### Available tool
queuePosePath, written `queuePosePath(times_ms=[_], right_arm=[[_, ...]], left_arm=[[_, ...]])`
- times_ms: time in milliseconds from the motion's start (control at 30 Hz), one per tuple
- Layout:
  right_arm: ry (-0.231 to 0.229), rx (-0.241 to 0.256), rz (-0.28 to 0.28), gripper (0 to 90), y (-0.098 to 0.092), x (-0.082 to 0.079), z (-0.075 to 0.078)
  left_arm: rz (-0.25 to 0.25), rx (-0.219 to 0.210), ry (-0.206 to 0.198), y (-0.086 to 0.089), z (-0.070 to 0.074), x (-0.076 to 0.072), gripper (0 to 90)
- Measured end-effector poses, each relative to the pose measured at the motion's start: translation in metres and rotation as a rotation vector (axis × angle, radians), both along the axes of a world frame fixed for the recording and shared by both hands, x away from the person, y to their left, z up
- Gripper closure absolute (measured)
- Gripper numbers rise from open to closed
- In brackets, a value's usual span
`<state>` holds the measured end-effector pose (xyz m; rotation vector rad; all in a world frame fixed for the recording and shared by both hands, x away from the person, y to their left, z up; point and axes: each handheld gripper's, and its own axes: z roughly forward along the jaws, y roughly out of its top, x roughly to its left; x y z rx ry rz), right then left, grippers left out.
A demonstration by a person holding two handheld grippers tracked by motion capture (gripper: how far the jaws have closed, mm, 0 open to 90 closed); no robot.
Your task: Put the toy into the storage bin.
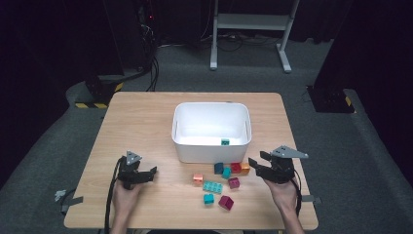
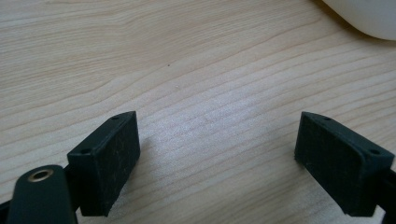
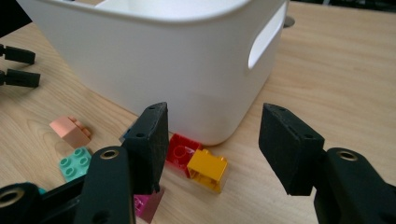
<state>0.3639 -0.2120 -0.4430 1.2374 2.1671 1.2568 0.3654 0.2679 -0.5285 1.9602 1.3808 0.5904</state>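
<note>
Right gripper (image 1: 257, 163): jaws spread wide, holding nothing, poised near the table's right part and aimed at the orange brick (image 3: 208, 170), the nearest piece, so probably lined up to take it. Left gripper (image 1: 148, 173): jaws likewise wide apart and empty, low over bare wood toward the near left, well apart from the bricks, apparently waiting.

Table (image 1: 141, 117): light wood, carrying everything listed.

White bin (image 1: 187, 146): open-topped, with a cut-out handle in its end wall, standing at the table's middle; the likely destination for the loose pieces. One teal brick (image 1: 225, 142) lay inside, against the near wall.

Loose bricks, between bin and near edge:
- mint plate (image 1: 213, 186), flat, studs up, middle of the group;
- orange brick, just beside the bin's near right corner, touching the red brick (image 3: 181, 150);
- dark red sloped brick (image 1: 225, 202), closest to the near edge;
- magenta brick (image 1: 234, 182);
- pink brick (image 1: 197, 178), leftmost;
- blue brick (image 1: 218, 168) and a second teal brick (image 1: 227, 172), side by side near the bin;
- third teal brick (image 1: 209, 198), small.

Judgement: sorting barely begun.
</note>
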Motion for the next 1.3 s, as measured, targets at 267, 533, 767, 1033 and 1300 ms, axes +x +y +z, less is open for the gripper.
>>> queuePosePath(times_ms=[267,533,767,1033,1300], right_arm=[[0.056,0.012,-0.007,42.5,0.005,0.005,-0.028],[0.084,-0.01,-0.021,42.5,0.012,0.015,-0.047],[0.098,-0.008,-0.025,42.5,0.017,0.02,-0.055],[0.11,-0.005,-0.024,42.7,0.018,0.025,-0.061],[0.129,-0.016,-0.023,44.6,0.02,0.027,-0.067]], left_arm=[[0.0,-0.002,0.0,0.0,0.0,0.0,14.2],[0.0,0.0,0.0,0.0,0.0,0.0,14.2],[0.0,0.0,0.0,0.0,0.0,0.0,14.2],[0.0,0.001,0.0,0.0,0.0,0.0,14.2],[0.0,-0.001,0.0,0.0,0.0,0.0,14.2]])
